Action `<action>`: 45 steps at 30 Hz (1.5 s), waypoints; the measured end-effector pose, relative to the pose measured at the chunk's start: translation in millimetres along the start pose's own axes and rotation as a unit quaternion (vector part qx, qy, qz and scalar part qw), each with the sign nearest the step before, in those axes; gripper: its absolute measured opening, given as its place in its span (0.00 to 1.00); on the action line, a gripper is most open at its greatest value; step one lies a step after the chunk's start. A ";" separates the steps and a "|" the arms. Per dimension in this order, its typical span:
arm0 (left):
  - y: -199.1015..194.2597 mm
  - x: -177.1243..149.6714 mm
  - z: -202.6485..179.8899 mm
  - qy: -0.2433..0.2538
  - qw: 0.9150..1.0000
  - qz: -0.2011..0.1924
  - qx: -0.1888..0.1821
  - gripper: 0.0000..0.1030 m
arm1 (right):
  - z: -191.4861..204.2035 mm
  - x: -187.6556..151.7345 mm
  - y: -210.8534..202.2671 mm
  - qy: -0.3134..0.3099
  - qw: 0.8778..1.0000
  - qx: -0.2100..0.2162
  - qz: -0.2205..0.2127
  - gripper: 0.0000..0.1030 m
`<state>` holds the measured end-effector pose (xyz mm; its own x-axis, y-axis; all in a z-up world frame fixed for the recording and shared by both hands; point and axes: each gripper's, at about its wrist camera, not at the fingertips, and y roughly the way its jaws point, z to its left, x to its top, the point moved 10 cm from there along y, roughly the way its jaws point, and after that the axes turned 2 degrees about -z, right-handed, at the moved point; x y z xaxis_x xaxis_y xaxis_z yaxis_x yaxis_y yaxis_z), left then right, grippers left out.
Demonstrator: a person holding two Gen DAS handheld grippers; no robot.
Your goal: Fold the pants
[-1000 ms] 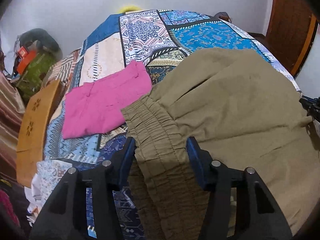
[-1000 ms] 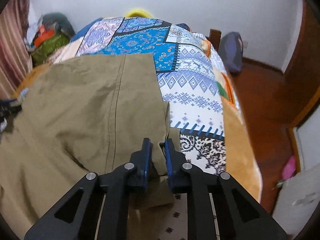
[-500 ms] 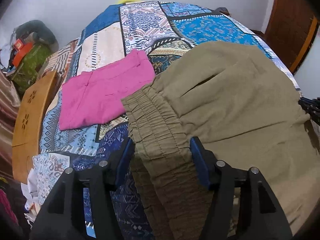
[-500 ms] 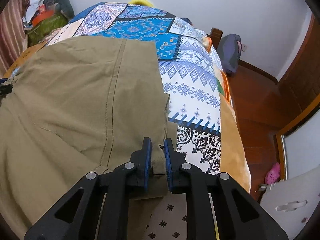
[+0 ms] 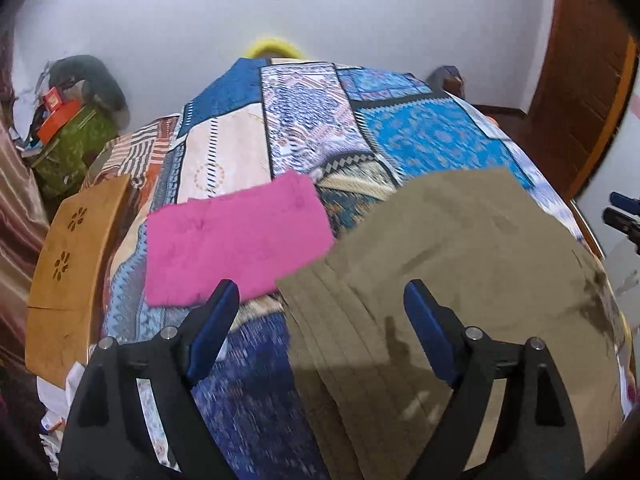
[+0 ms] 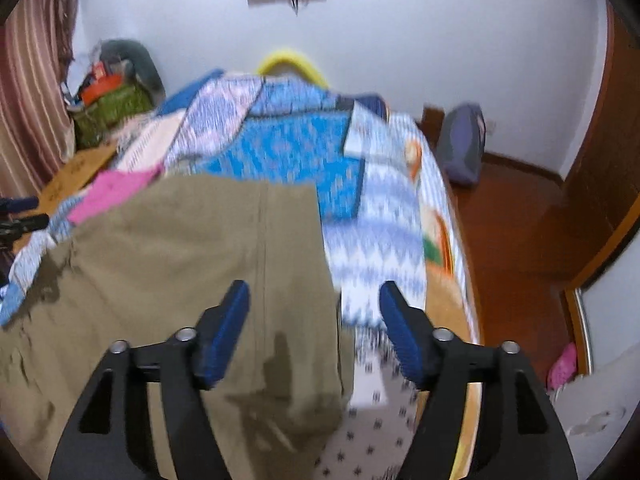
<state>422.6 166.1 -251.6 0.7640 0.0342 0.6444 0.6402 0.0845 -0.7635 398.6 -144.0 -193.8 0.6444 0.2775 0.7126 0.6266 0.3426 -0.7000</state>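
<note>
The olive-brown pants [image 5: 460,264] lie folded on the patchwork bedspread [image 5: 312,120], with the elastic waistband toward my left gripper. My left gripper [image 5: 322,300] is open above the waistband edge and holds nothing. My right gripper [image 6: 314,300] is open above the right edge of the pants [image 6: 192,264], which it no longer holds. The right gripper also shows at the far right edge of the left wrist view [image 5: 624,216].
A folded pink garment [image 5: 236,236] lies on the bed left of the pants. A wooden bed board [image 5: 68,256] and cluttered bags [image 5: 72,128] stand at left. A wooden door [image 5: 588,72] and floor with a dark bag [image 6: 464,148] are at right.
Both grippers have opened and let go of the pants, then lifted back; the views have tilted up toward the wall. The pants have settled flat on the bed.
</note>
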 end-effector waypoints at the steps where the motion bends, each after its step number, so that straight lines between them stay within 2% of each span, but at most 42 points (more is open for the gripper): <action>1: 7.6 3.6 4.0 -0.002 1.000 0.005 0.002 0.82 | 2.4 7.5 3.7 -0.003 1.000 0.004 -0.007 0.73; 3: 25.6 7.1 11.2 -0.011 1.000 0.021 0.002 0.82 | 6.0 19.1 14.0 -0.009 1.000 0.009 -0.015 0.77; 11: 96.3 -11.2 22.5 -0.056 0.991 0.113 -0.035 0.82 | -1.9 35.2 87.3 -0.008 1.000 0.002 0.004 0.77; 17: 116.6 -20.2 22.7 -0.077 0.987 0.127 -0.065 0.83 | -4.9 33.6 129.7 0.004 0.999 0.024 0.032 0.77; 19: 121.2 -20.6 21.0 -0.086 0.985 0.132 -0.076 0.83 | -2.3 29.8 146.7 0.003 0.998 0.034 0.058 0.77; 22: 124.2 -19.8 15.4 -0.069 0.986 0.130 -0.075 0.79 | 3.9 27.1 161.3 0.002 0.996 0.047 0.077 0.76; 23: 122.8 -19.0 10.9 -0.060 0.987 0.127 -0.078 0.71 | 7.2 26.7 164.8 -0.001 0.995 0.050 0.081 0.70; 27: 119.3 -15.3 6.4 -0.033 0.991 0.116 -0.058 0.62 | 16.7 24.4 172.6 -0.012 0.994 0.059 0.092 0.57; 29: 119.2 -14.5 7.4 -0.026 0.992 0.116 -0.051 0.59 | 20.4 25.2 172.6 -0.016 0.993 0.063 0.095 0.35; 30: 118.6 -13.9 8.4 -0.024 0.992 0.114 -0.046 0.56 | 19.8 25.5 172.6 -0.019 0.994 0.054 0.096 0.32; 32: 117.5 -12.5 9.7 -0.022 0.993 0.110 -0.040 0.54 | 17.5 26.2 172.8 -0.028 0.994 0.037 0.095 0.14; 36: 116.3 -3.7 12.0 0.006 0.996 0.086 -0.003 0.51 | 15.5 31.4 167.9 -0.048 0.996 -0.003 0.070 0.11; 39: 114.6 3.6 17.4 0.036 0.996 0.070 0.038 0.46 | 13.0 37.0 159.5 -0.064 0.996 -0.037 0.048 0.10; 41: 116.9 4.9 19.3 0.031 0.996 0.079 0.040 0.44 | 9.0 40.6 155.5 -0.047 0.997 -0.036 0.044 0.10; 43: 116.3 6.4 15.8 0.024 0.996 0.086 0.029 0.32 | 5.7 44.5 149.3 -0.026 0.998 -0.029 0.043 0.10; 45: 109.2 9.9 11.1 0.021 0.996 0.082 0.025 0.16 | 6.7 50.8 136.7 -0.027 0.999 -0.027 0.029 0.10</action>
<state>499.2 186.7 -328.1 0.8612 0.0107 0.5082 0.5026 0.1310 -0.8545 514.0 -77.0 -253.0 0.6567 0.3445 0.6709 0.6121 0.2762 -0.7410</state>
